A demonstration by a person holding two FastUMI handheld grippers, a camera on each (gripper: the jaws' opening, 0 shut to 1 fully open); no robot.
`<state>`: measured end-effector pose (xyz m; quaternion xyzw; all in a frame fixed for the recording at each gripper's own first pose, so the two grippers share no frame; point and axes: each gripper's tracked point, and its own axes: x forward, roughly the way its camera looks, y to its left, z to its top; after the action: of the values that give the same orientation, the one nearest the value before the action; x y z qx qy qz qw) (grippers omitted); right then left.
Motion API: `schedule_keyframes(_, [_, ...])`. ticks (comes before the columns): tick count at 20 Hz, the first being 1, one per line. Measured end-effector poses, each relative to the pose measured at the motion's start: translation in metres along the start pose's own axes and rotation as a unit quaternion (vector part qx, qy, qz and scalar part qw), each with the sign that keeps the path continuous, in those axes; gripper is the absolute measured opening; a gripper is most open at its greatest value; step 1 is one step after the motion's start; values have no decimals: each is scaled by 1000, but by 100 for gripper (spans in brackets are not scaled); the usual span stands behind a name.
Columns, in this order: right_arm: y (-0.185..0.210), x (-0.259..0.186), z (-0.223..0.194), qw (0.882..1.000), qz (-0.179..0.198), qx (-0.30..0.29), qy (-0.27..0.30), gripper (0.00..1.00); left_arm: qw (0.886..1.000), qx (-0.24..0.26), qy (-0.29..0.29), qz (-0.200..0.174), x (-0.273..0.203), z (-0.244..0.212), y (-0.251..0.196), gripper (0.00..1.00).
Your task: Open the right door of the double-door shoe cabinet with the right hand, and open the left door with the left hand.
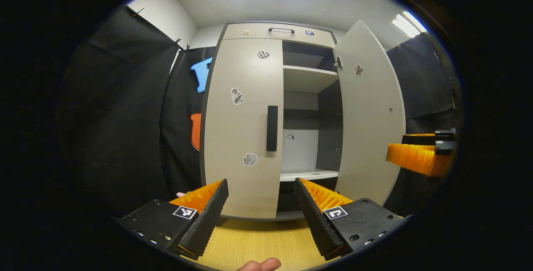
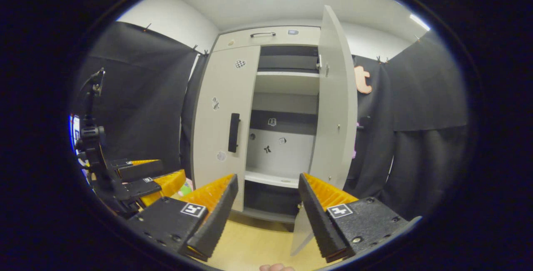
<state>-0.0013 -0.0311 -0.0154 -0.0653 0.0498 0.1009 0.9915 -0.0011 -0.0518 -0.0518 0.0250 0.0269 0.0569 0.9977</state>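
Shoe cabinet (image 1: 266, 31): tall, pale, double-door, standing ahead of me on a wood-grain floor (image 1: 258, 242). A drawer front with a bar pull runs across its top.

Right door (image 1: 370, 113): already swung wide, edge-on toward my right claw, shelves (image 1: 308, 80) exposed behind it. I judge that half of the job done.

Left door (image 1: 243, 125): shut, flush with the frame, stickers scattered on its face. This is the step in hand.

Left door handle (image 1: 272, 128): a dark vertical bar near the door's inner edge, at mid height, well apart from my claws.

Left claw (image 1: 261, 204): jaws spread wide, empty, aimed low at the foot of the left door. To do this well I would raise it to handle height, centre the bar between the fingers, and close only once both fingers flank it. The hinge being on the far left side, the pull should follow an arc outward and leftward, not a straight tug, so the fingers do not slip off the bar.

Right claw (image 2: 264, 204): jaws also wide, holding nothing, facing the open compartment. In the left gripper view its fingers show at the right edge, beside the open door. I would hold it there, clear of the left door's swing.
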Motion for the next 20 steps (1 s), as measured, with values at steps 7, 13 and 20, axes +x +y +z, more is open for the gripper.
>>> schedule_keyframes(7, [-13,-1,-18,999,-15,39,13,100,998,-29,-17,-50,32,32,-21,95])
schedule_keyframes(13, [-31,-25,-20,998,-50,40,5,100,996,-32,-19,-77,122,71,-26,95])
schedule_keyframes(20, [-60,-51,-31,993,-110,39,15,100,998,-14,-4,-56,208,75,-19,95])
